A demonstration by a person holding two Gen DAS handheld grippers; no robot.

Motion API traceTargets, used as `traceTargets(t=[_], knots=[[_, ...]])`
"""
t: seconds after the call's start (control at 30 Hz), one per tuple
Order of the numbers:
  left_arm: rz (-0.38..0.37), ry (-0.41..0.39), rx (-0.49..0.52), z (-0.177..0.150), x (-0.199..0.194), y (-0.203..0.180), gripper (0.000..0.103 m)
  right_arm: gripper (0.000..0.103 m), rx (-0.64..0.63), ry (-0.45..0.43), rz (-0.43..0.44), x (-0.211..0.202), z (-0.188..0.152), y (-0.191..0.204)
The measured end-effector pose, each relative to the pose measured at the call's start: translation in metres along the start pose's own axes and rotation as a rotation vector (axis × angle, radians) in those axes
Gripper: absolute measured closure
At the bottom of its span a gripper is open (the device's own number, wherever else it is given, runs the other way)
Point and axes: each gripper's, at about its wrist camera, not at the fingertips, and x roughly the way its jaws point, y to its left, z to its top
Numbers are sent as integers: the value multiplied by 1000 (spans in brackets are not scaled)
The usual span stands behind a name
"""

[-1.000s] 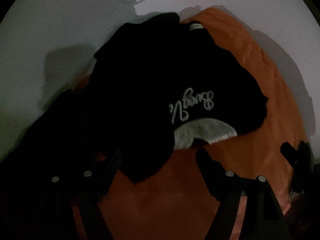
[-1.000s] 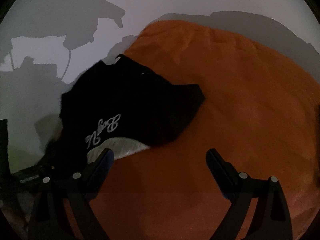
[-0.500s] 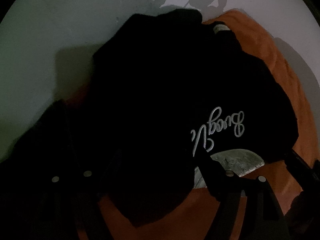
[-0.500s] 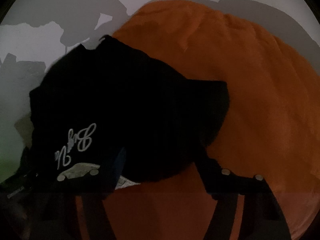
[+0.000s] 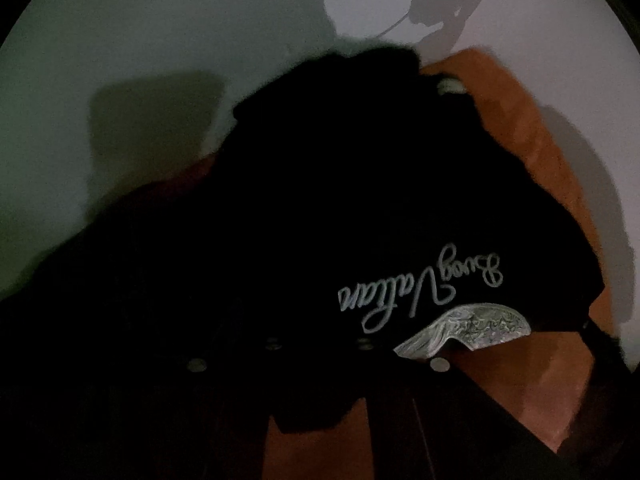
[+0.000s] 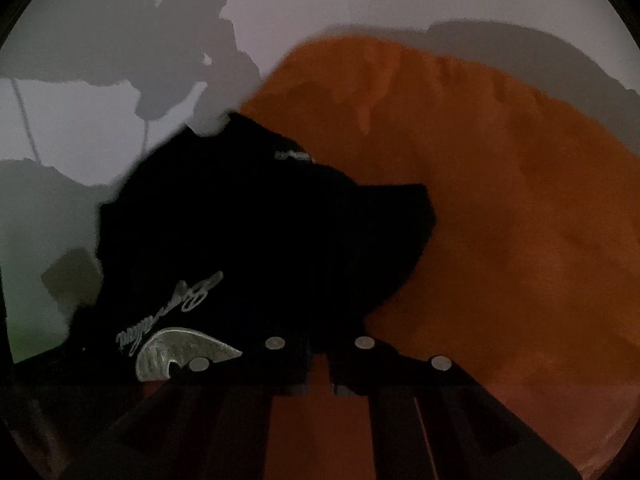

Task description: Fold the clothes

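A black garment (image 5: 360,184) with silver script lettering (image 5: 420,288) and a silver patterned patch (image 5: 468,332) lies crumpled on a spread orange garment (image 5: 516,128). My left gripper (image 5: 318,350) sits at the black cloth's near edge. Its jaws are closing tight together with black fabric pinched between them, though the dim light hides the tips. In the right wrist view the black garment (image 6: 260,220) lies left of the orange garment (image 6: 500,200). My right gripper (image 6: 318,354) has its jaws closing to a narrow slit on the black cloth's near edge, beside the silver patch (image 6: 180,350).
The clothes rest on a white tabletop (image 5: 120,40), bare to the far left and back, crossed by shadows of the grippers and a cable (image 6: 172,52). The light is dim. Orange cloth fills the right wrist view's right half.
Both grippers went from wide open to closed. They dropped in over the black garment's near edge, and the cloth now sits between each pair of jaws.
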Motion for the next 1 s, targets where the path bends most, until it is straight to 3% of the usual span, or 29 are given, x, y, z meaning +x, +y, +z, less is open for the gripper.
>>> traceTargets(t=[0.17, 0.27, 0.53, 0.63, 0.73, 0.9, 0.97, 1.0], knots=[[-79, -26, 30, -36, -50, 11, 97, 99, 52, -57, 52, -67, -31, -13], [-125, -9, 41, -66, -73, 21, 97, 99, 81, -64, 70, -109, -70, -28], [-153, 105, 152, -161, -107, 13, 98, 102, 160, 40, 6, -179, -190, -88], [-149, 125, 192, -178, -118, -3, 98, 103, 155, 4, -39, -212, -200, -99], [-140, 87, 235, -193, -141, -17, 98, 103, 166, -44, -51, -247, -199, -108], [-76, 83, 227, -196, -144, -14, 96, 103, 173, 87, 68, -226, -202, -122], [-49, 89, 213, -198, -138, -9, 89, 97, 153, 129, 90, -198, -194, -121], [-35, 84, 201, -196, -134, -3, 73, 91, 134, 149, 103, -185, -193, -121]])
